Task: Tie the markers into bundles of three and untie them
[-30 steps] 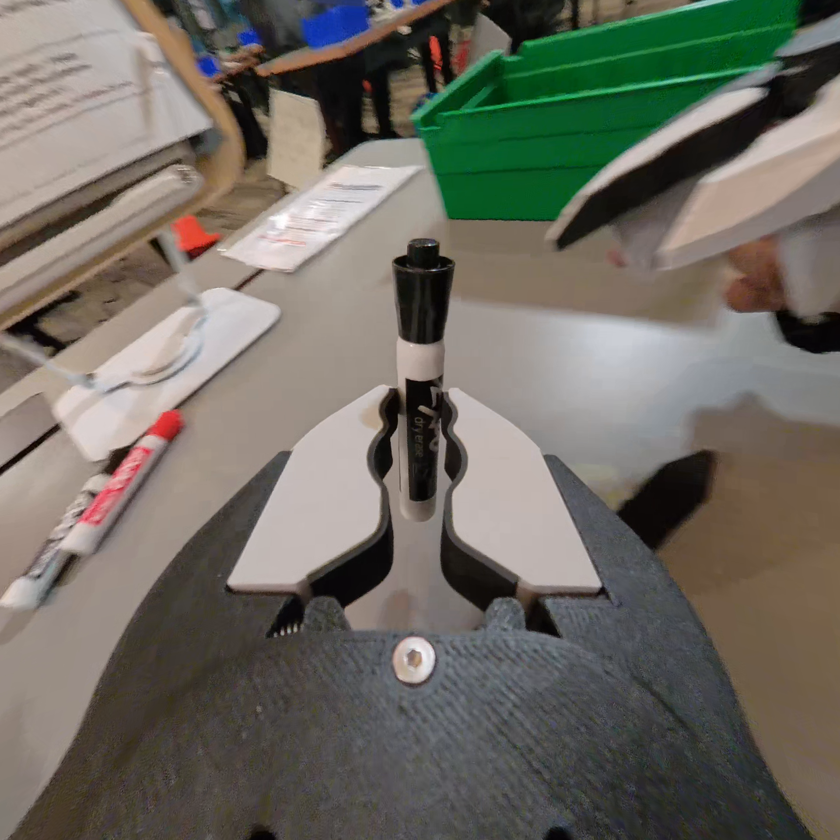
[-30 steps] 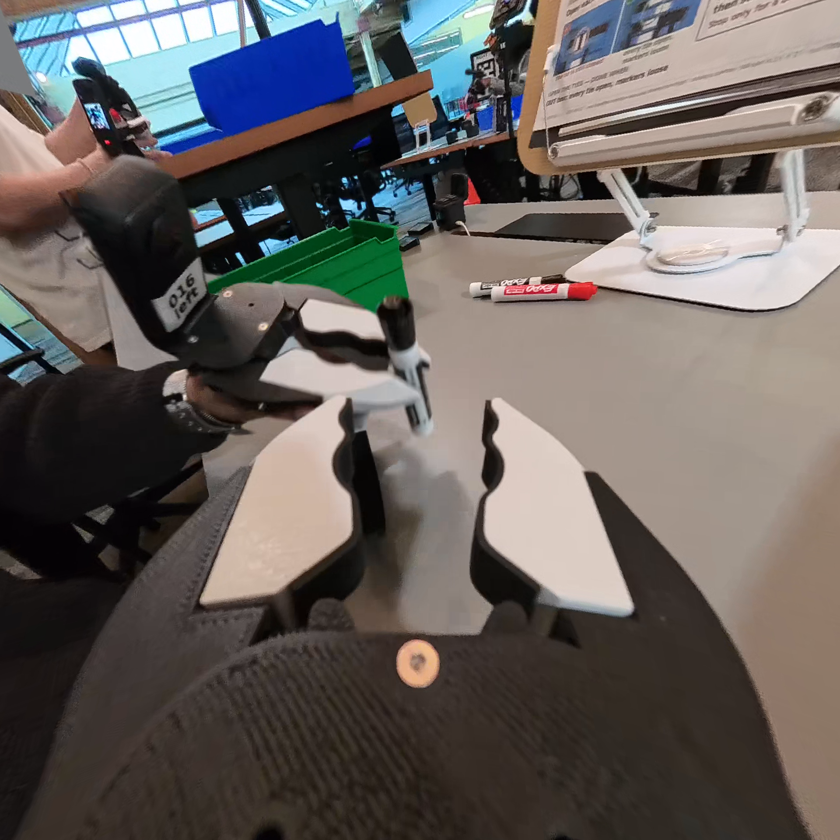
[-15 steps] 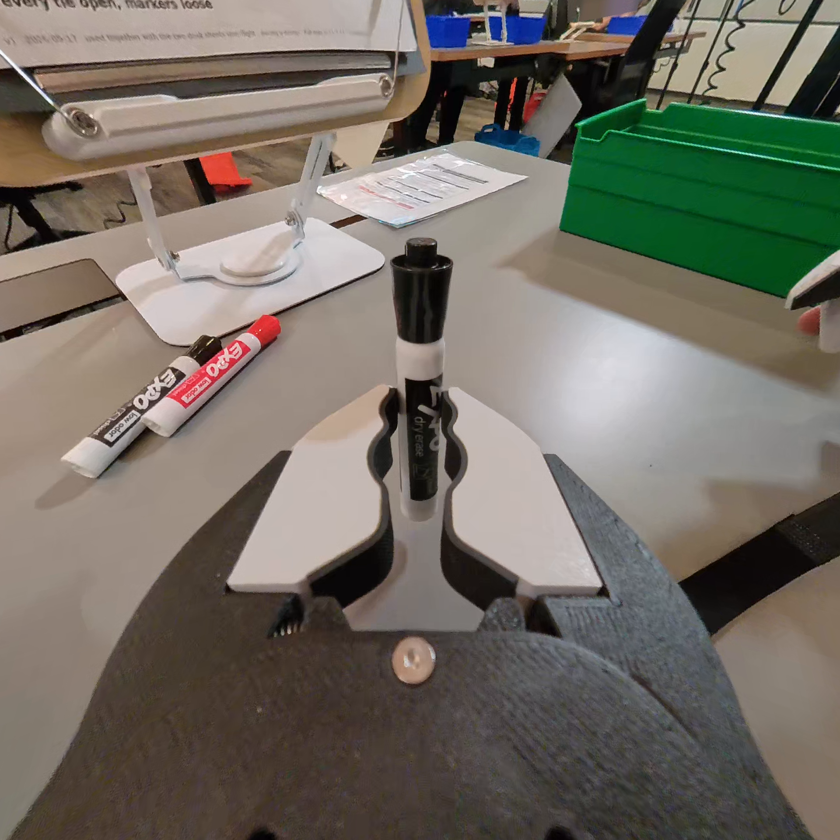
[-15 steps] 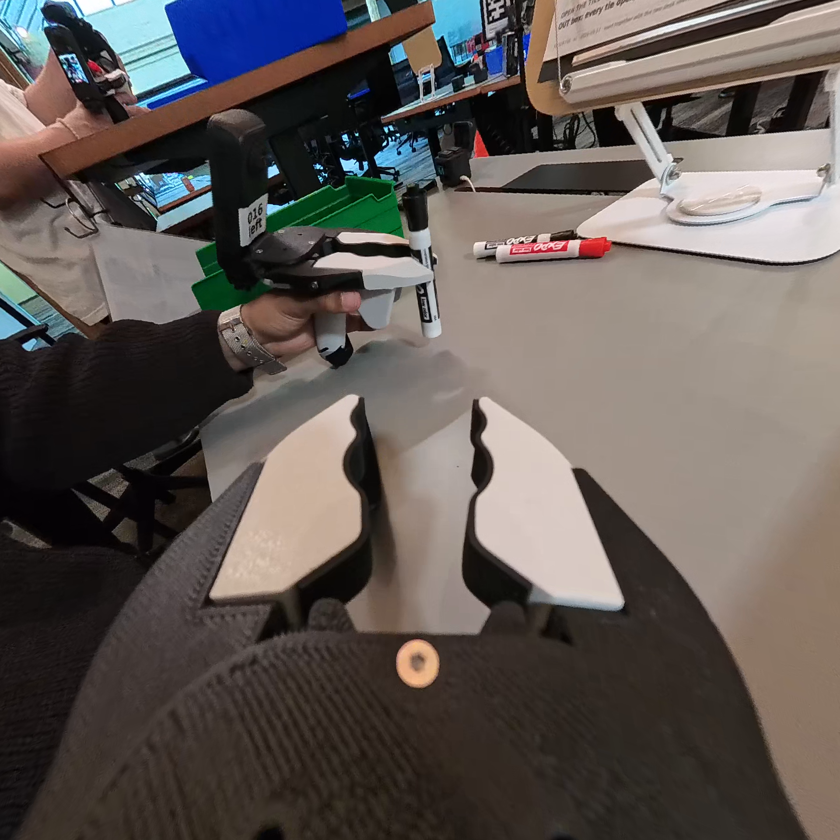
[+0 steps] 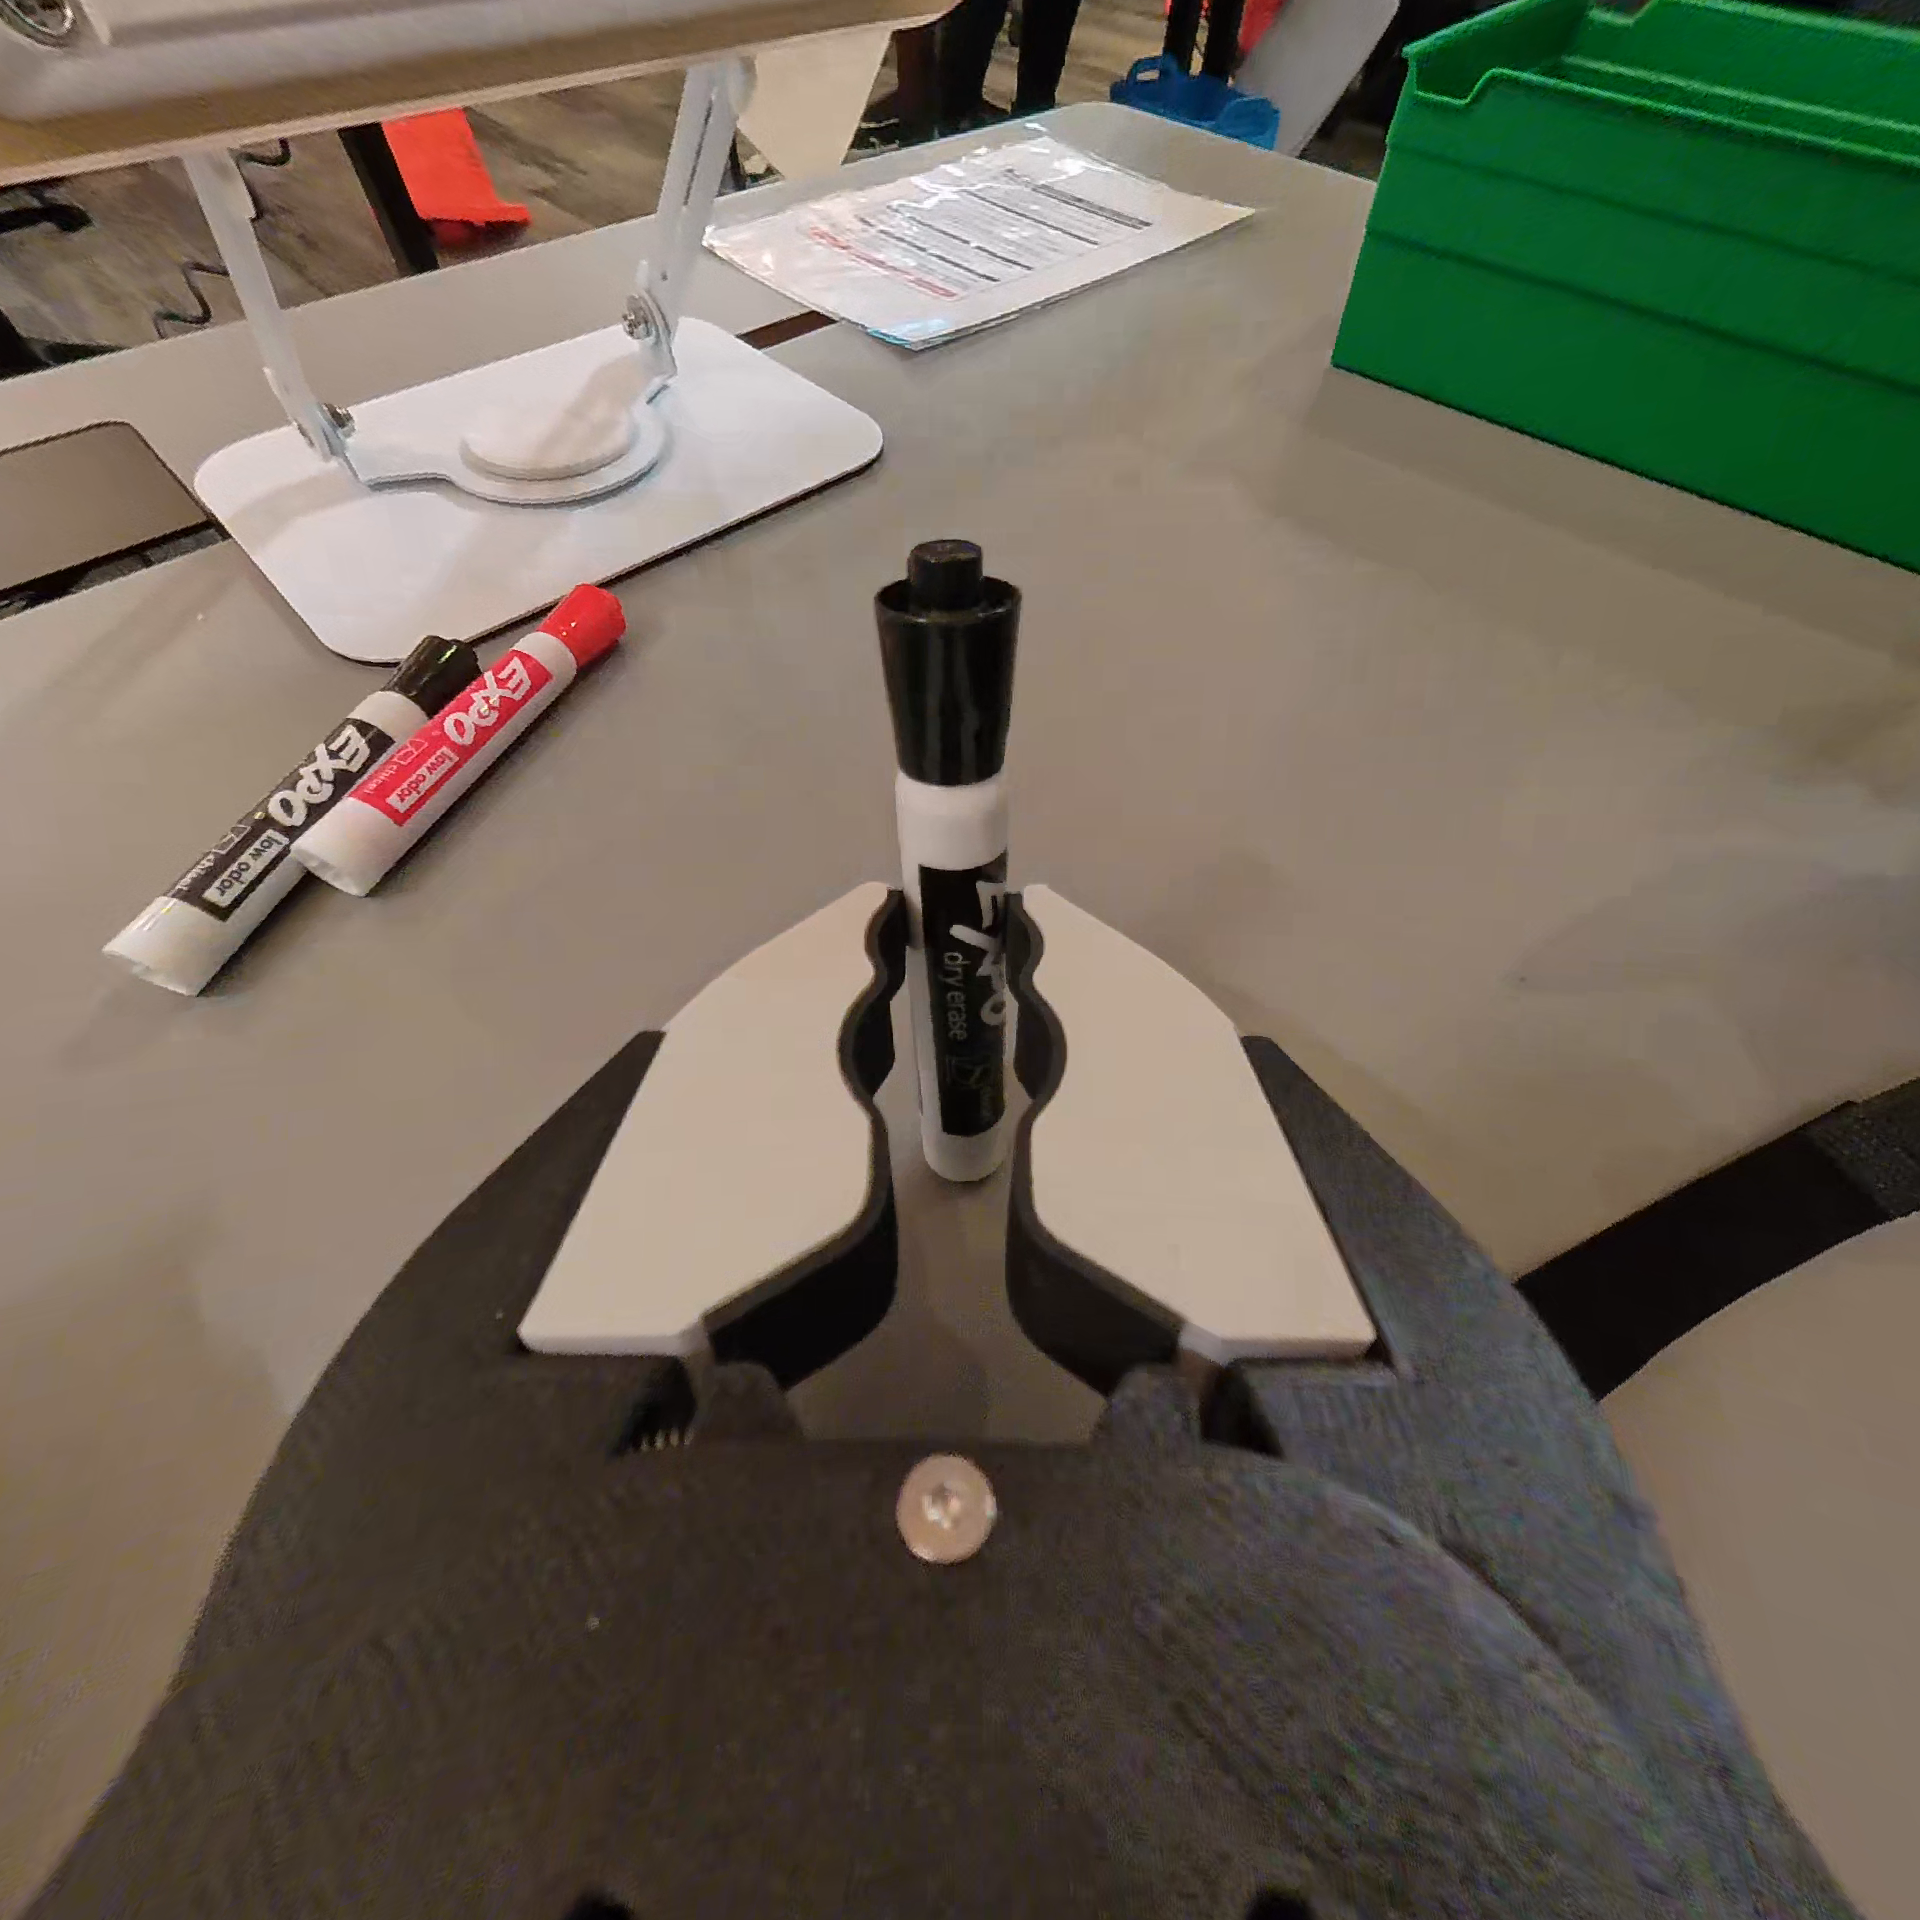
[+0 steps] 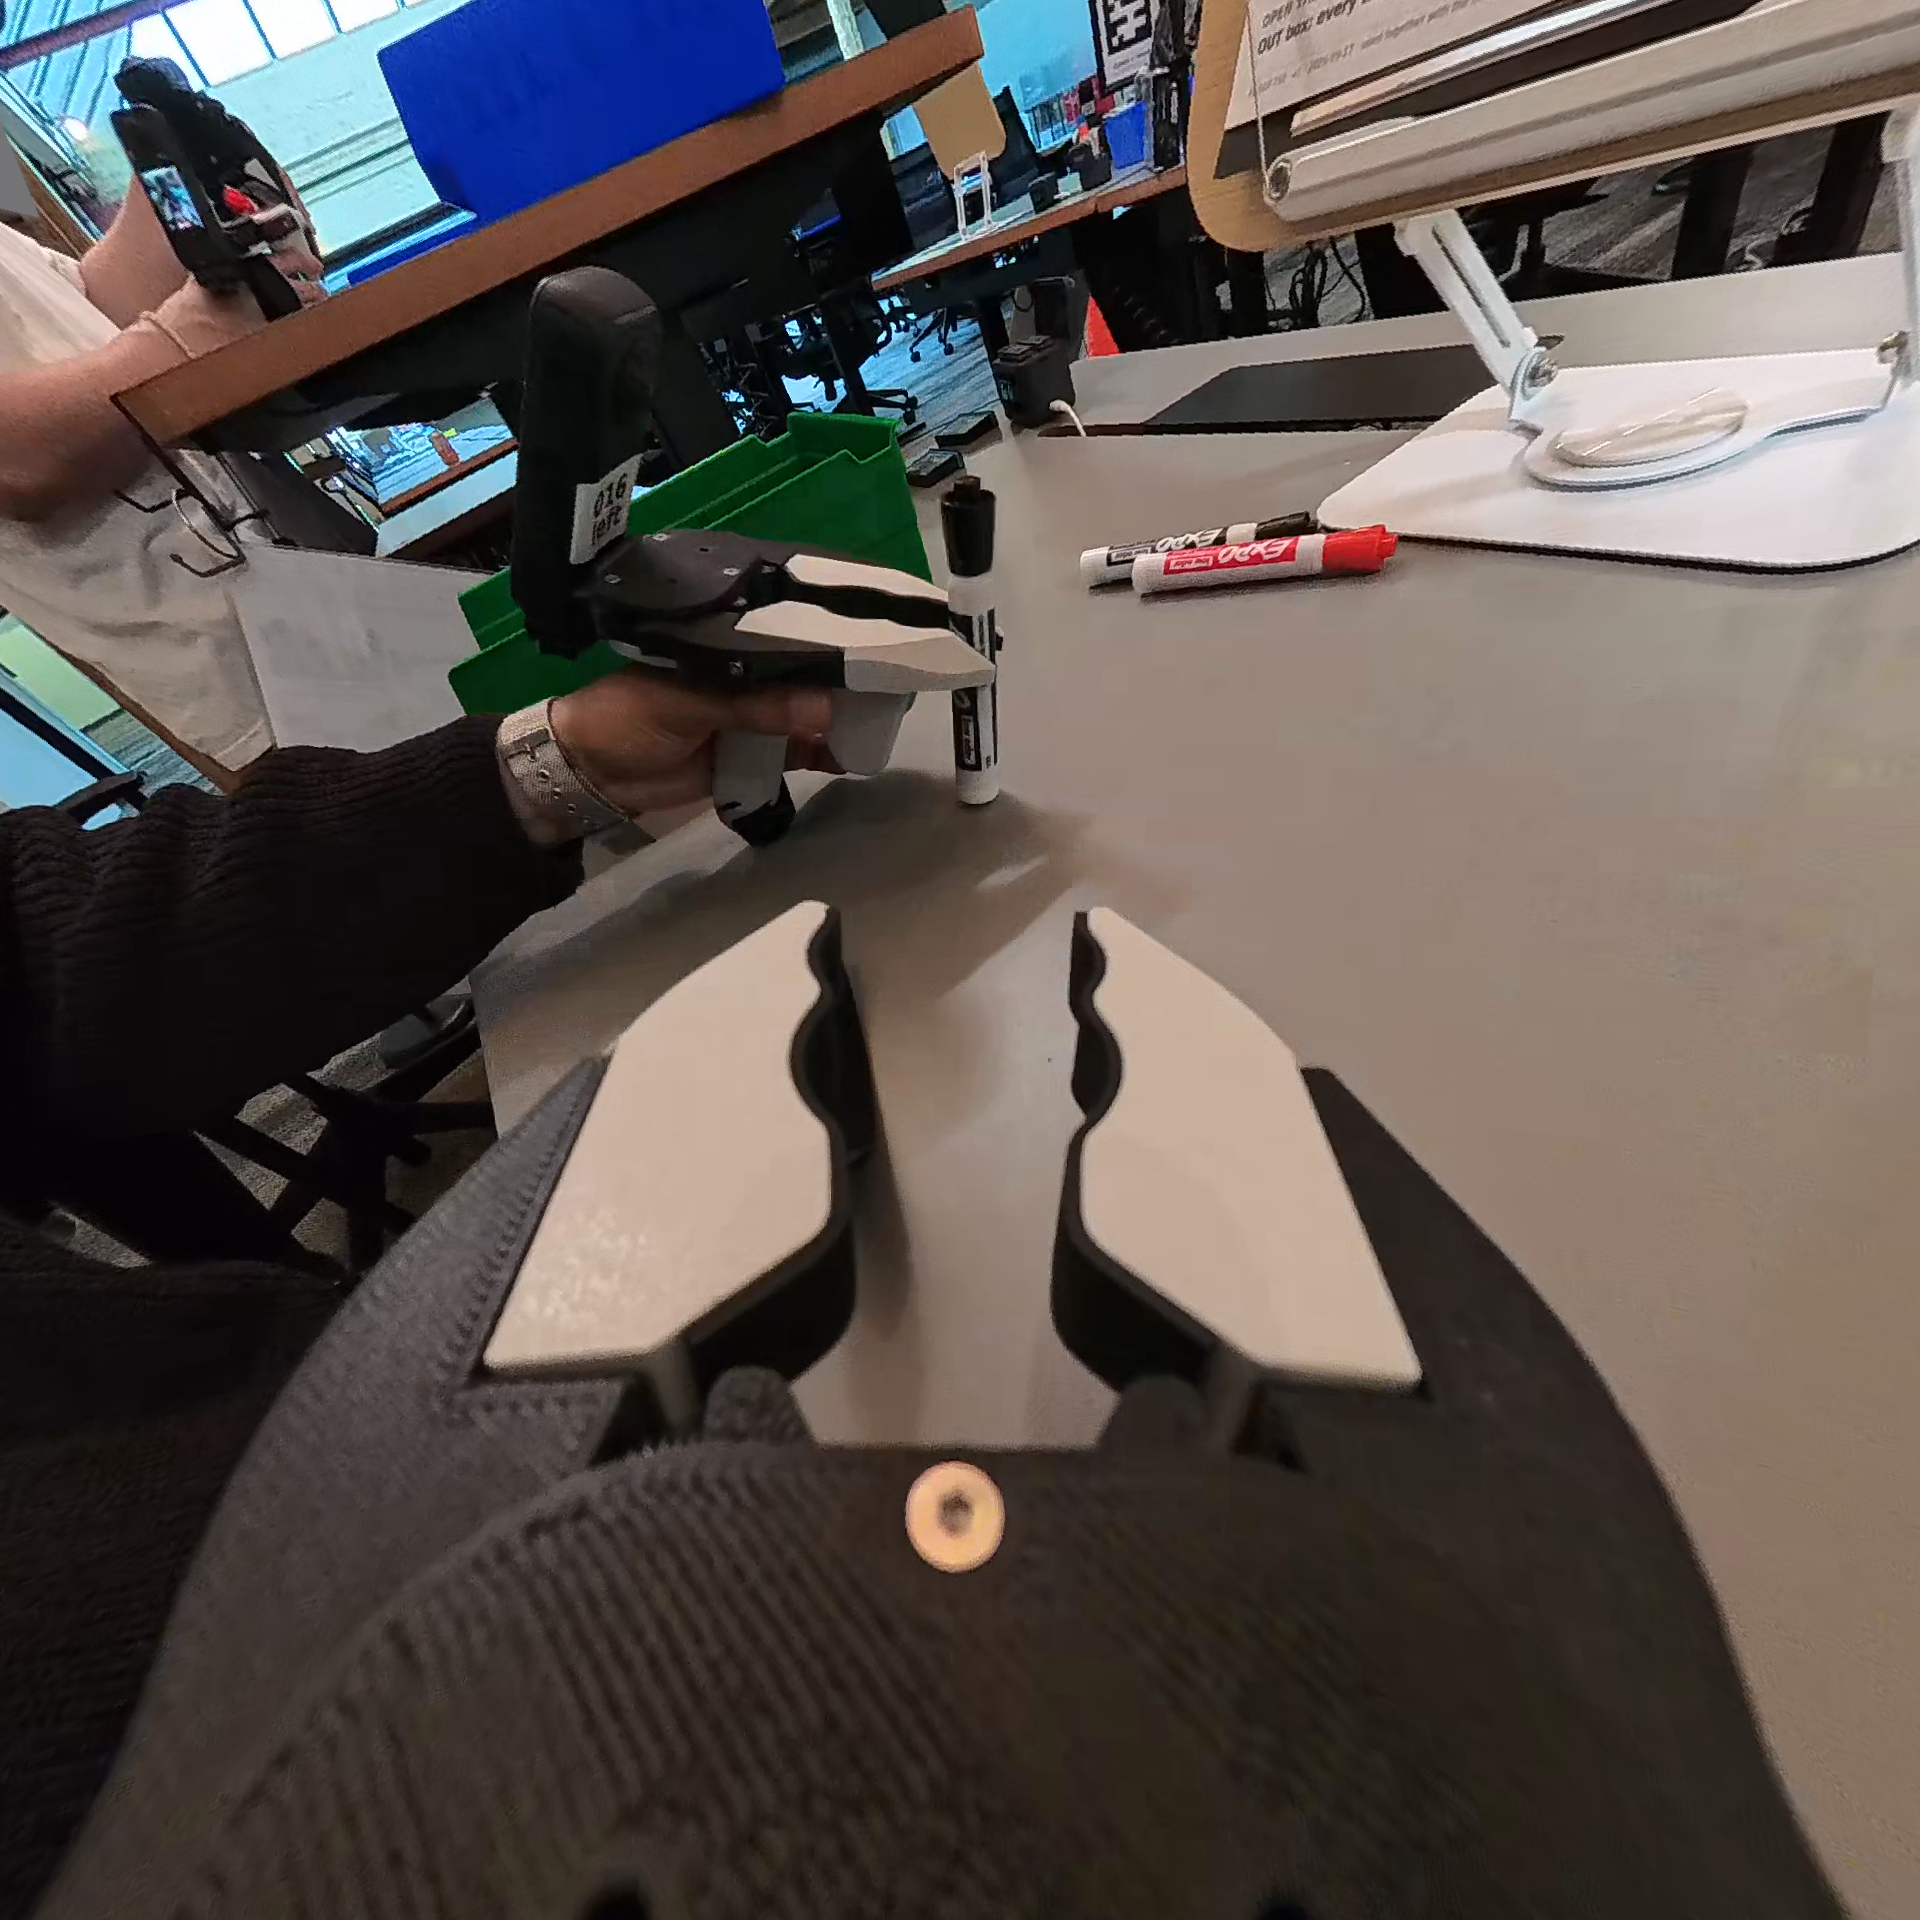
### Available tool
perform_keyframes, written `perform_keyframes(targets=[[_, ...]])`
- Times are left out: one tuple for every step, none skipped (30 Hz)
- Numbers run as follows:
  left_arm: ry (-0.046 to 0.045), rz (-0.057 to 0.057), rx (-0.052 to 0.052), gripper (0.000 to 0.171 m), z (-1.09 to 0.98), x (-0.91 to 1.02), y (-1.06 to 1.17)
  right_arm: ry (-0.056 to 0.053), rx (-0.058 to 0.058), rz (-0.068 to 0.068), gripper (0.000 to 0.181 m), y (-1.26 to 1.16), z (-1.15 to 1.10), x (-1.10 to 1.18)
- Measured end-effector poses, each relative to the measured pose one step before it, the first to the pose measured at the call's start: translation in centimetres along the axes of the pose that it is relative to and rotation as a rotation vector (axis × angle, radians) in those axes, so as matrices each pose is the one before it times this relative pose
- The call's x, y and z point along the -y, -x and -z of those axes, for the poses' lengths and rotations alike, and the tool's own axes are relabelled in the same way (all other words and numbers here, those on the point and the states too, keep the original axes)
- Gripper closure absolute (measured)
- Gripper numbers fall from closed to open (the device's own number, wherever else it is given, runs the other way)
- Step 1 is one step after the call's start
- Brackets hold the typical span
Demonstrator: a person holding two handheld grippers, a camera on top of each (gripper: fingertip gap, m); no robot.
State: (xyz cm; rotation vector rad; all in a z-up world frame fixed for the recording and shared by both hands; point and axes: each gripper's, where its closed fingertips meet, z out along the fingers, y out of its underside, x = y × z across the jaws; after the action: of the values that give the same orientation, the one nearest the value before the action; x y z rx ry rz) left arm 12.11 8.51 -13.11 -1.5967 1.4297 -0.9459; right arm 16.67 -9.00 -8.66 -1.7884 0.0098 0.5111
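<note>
My left gripper [image 5: 958, 914] is shut on a black marker [image 5: 951, 810] and holds it upright, cap up, its base at or just above the grey table [image 5: 1351, 831]. The same gripper [image 6: 961, 649] and marker [image 6: 971, 644] show in the right wrist view. A second black marker [image 5: 281, 821] and a red marker [image 5: 468, 743] lie side by side on the table, ahead and to the left; they also show in the right wrist view, the black one [image 6: 1184, 545] and the red one [image 6: 1262, 561]. My right gripper [image 6: 951, 925] is open and empty, low over the table, behind the left one.
A white document stand [image 5: 540, 457] stands behind the lying markers. Stacked green bins [image 5: 1662, 260] sit at the far right. A plastic-sleeved sheet [image 5: 977, 234] lies at the back. A person's sleeved arm [image 6: 260, 883] holds the left gripper. Another person [image 6: 94, 416] stands at a far table. There is about 20 cm between the tips of the two grippers.
My left gripper has swung left and lowered the upright black marker toward the table, nearer the two lying markers. My right gripper has drawn back from it and stays open.
</note>
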Motion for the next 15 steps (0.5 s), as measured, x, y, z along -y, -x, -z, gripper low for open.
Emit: perform_keyframes(targets=[[0.01058, -0.0121, -0.0009, 0.151, 0.061, -0.188, -0.013, 0.0004, 0.0000, 0.0003, 0.139, 0.007, -0.001, -0.008], [0.01798, -0.0149, 0.0008, 0.151, 0.026, -0.283, 0.023, 0.0010, 0.0002, 0.0001, 0.139, -0.003, -0.004, -0.019], [0.01906, -0.0166, 0.0050, 0.151, 0.013, -0.295, 0.059, 0.0013, 0.0003, -0.0007, 0.139, -0.007, 0.002, -0.021], [0.01207, -0.0142, 0.0041, 0.151, -0.001, -0.197, 0.010, 0.0008, 0.0000, -0.0012, 0.139, -0.022, -0.010, -0.018], [0.00481, -0.0133, -0.0027, 0.151, 0.024, -0.086, -0.100, 0.0001, -0.0003, -0.0018, 0.139, -0.031, -0.004, -0.018], [0.00087, -0.0101, -0.0025, 0.151, 0.004, -0.015, -0.121, 0.0003, 0.0005, -0.0024, 0.139, -0.022, 0.002, -0.008], [0.00036, -0.0074, -0.0014, 0.151, 0.002, 0.002, -0.086, -0.0002, 0.0009, -0.0025, 0.139, -0.007, -0.004, -0.005], [0.00217, -0.0085, -0.0046, 0.151, -0.011, -0.029, -0.132, -0.0007, 0.0009, -0.0024, 0.139, -0.014, 0.005, 0.002], [0.00747, -0.0106, -0.0056, 0.151, -0.019, -0.116, -0.142, -0.0004, 0.0009, -0.0024, 0.139, -0.006, 0.004, -0.005], [0.01335, -0.0092, 0.0005, 0.151, -0.020, -0.203, -0.035, -0.0001, 0.0007, -0.0020, 0.139, -0.011, 0.006, -0.008], [0.01527, -0.0094, 0.0034, 0.151, -0.018, -0.244, 0.032, -0.0001, 0.0005, -0.0015, 0.139, -0.005, 0.004, -0.002], [0.01253, -0.0091, 0.0055, 0.151, 0.018, -0.228, 0.069, -0.0002, 0.0003, -0.0008, 0.139, -0.009, 0.012, -0.003], [0.00720, -0.0058, 0.0059, 0.151, 0.038, -0.154, 0.103, -0.0005, -0.0003, -0.0003, 0.139, -0.008, 0.009, 0.006], [0.00113, 0.0004, 0.0055, 0.152, 0.054, -0.051, 0.130, -0.0002, -0.0001, -0.0004, 0.139, -0.017, 0.005, 0.008], [-0.00159, 0.0061, 0.0055, 0.156, 0.065, -0.019, 0.153, 0.0002, 0.0002, -0.0009, 0.139, -0.014, -0.003, -0.004]])
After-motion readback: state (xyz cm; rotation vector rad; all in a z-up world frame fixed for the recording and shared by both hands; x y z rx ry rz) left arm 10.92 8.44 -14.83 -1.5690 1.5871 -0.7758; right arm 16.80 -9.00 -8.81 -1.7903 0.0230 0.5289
